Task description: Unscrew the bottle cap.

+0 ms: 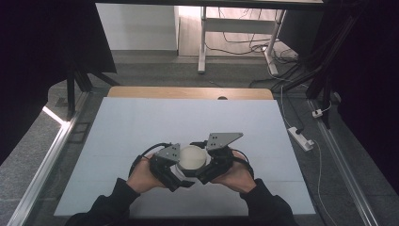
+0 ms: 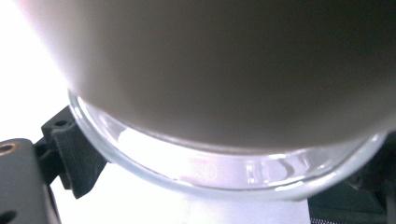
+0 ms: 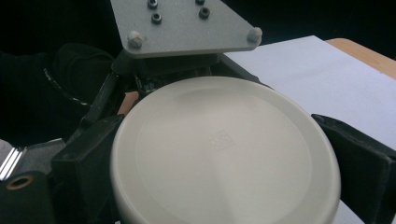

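Two grippers meet over one small object low in the middle of the high view: a round glass jar with a cream lid (image 1: 192, 158), standing on the white table sheet (image 1: 141, 127). The left gripper (image 1: 173, 173) comes in from the lower left and the right gripper (image 1: 203, 175) from the lower right, each held in a hand whose dark sleeve rises from the bottom edge. In the right gripper view the lid (image 3: 224, 154) sits squarely between the two black jaws, which stand wide enough to span it and look pressed to its rim on both sides, so I take that gripper to be clamped on the lid. In the left gripper view the clear glass body (image 2: 224, 172) bulges across the lower half of the frame under the lid's pale underside; one black jaw shows at the lower left, close against the glass, and another at the lower right, so this gripper seems to brace the jar itself, though actual contact is hard to confirm. My guess is that the step in hand is opening or closing the jar. The next move would call for the left gripper to keep the glass from turning while the right twists the lid level, without tipping the jar off the sheet.
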